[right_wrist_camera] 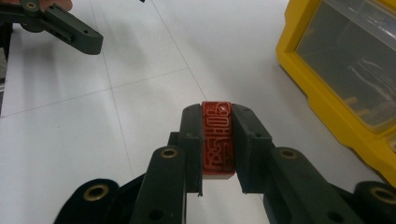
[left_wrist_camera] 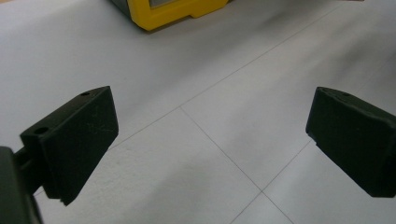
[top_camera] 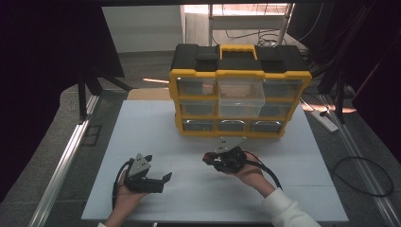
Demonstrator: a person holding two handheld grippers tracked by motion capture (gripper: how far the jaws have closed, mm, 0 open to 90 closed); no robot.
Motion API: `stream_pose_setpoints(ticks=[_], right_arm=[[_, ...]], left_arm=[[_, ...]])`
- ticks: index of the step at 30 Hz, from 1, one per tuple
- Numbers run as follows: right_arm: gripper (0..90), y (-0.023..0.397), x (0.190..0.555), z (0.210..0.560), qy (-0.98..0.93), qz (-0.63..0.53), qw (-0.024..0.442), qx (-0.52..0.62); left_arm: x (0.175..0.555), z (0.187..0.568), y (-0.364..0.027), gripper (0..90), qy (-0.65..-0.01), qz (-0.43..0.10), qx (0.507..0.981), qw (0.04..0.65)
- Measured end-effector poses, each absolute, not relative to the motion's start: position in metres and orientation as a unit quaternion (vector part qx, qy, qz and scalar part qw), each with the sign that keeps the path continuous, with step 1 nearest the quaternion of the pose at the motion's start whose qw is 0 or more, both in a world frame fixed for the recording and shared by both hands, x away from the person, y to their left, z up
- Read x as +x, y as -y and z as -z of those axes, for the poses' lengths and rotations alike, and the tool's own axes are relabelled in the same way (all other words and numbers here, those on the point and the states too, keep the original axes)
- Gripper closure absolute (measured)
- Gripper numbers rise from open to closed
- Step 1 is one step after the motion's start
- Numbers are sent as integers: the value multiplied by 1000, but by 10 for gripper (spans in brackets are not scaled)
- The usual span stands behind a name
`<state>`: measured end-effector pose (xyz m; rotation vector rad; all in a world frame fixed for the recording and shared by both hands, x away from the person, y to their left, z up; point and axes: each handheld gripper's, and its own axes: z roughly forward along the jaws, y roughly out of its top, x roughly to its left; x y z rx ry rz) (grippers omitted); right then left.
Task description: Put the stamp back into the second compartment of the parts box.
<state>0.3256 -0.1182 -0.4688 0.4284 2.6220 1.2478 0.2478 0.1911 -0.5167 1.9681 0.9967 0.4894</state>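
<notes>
- My right gripper has its jaws pressed together on a small red block; a carved maze-like pattern shows on the block's upper face, which looks like a seal stamp.
- From the high view, the right gripper sits above the white table, just in front of the organiser's bottom row of drawers, not touching it as far as I can tell.
- The block is held off the table between the jaw pads, with its far end flush with the jaw tips.
- My left gripper has its jaws wide apart with nothing between them; bare white table shows in the gap.
- From the high view, the left gripper is low over the near-left part of the table, well apart from the right one.
- The yellow and black drawer organiser stands upright at the far middle of the table; one clear drawer in the upper middle stands out from the front.
- A white power strip lies on the floor to the right of the table.
</notes>
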Motion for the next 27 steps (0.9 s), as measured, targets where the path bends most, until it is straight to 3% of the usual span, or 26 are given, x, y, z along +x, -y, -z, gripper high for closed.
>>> stream_pose_setpoints(ticks=[27], right_arm=[[750,133,322,457,-880,-435,114,153]], left_arm=[[248,517,-191,23,-399,-195,788,427]])
